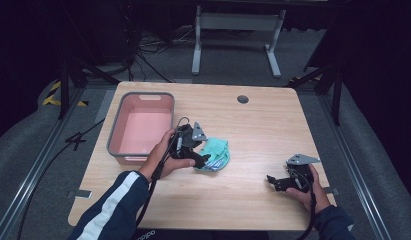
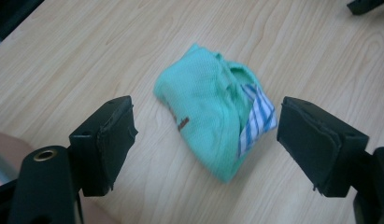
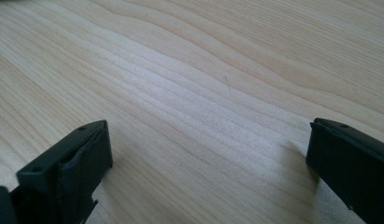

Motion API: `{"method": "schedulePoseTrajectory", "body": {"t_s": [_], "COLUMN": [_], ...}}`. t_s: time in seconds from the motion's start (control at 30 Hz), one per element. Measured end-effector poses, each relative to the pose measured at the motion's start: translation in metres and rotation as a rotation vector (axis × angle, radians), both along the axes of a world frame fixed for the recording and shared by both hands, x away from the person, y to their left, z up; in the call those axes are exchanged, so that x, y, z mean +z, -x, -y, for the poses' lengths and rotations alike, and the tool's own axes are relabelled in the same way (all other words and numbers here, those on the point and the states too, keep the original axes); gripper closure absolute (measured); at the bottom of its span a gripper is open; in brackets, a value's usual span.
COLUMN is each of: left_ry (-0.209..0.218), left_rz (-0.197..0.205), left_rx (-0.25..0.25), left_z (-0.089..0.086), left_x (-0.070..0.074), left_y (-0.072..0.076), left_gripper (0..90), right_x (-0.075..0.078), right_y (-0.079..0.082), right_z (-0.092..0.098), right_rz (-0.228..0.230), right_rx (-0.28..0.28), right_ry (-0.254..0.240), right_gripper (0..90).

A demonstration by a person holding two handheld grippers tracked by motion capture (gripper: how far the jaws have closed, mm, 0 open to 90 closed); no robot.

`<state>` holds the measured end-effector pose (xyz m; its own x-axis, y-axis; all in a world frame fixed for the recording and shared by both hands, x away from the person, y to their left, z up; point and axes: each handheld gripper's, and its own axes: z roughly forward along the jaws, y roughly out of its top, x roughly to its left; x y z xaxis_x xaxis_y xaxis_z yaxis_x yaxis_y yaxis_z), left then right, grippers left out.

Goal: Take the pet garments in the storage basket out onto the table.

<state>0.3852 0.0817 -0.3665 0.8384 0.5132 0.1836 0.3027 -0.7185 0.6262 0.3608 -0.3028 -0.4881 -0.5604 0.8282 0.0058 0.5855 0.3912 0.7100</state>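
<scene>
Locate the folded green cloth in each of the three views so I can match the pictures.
High view: the green cloth lies near the table's middle, right of the pink bin, just beyond the left gripper.
Left gripper view: centre of the picture, on the wood between the open fingers, striped lining at its right edge.
Right gripper view: not in it.
Shared landmark: the light wood-grain tabletop.

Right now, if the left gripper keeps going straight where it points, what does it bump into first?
Probably the folded green cloth: it lies on the table between the open jaws of the left gripper, straight ahead.
</scene>
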Motion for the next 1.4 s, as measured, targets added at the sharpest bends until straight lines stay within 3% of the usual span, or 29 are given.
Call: {"method": "schedulePoseTrajectory", "body": {"t_s": [0.3, 0.63, 0.97, 1.4], "left_ry": [0.003, -0.021, -0.073, -0.108], "left_rz": [0.041, 0.05, 0.043, 0.042], "left_rx": [-0.006, -0.003, 0.011, 0.02], "left_z": [-0.037, -0.073, -0.103, -0.138], "left_x": [0.006, 0.001, -0.019, -0.045], "left_y": [0.021, 0.041, 0.056, 0.07], "left_gripper": [20.0, 20.0, 20.0, 19.3], "right_x": [0.0, 0.0, 0.0, 0.0], "right_y": [0.0, 0.0, 0.0, 0.0], "right_z": [0.0, 0.0, 0.0, 0.0], "right_rz": [0.0, 0.0, 0.0, -0.001], "right_rx": [-0.001, -0.001, -0.002, -0.003], "right_ry": [-0.001, -0.001, 0.0, 0.001], "right_gripper": [0.6, 0.6, 0.5, 0.5]}}
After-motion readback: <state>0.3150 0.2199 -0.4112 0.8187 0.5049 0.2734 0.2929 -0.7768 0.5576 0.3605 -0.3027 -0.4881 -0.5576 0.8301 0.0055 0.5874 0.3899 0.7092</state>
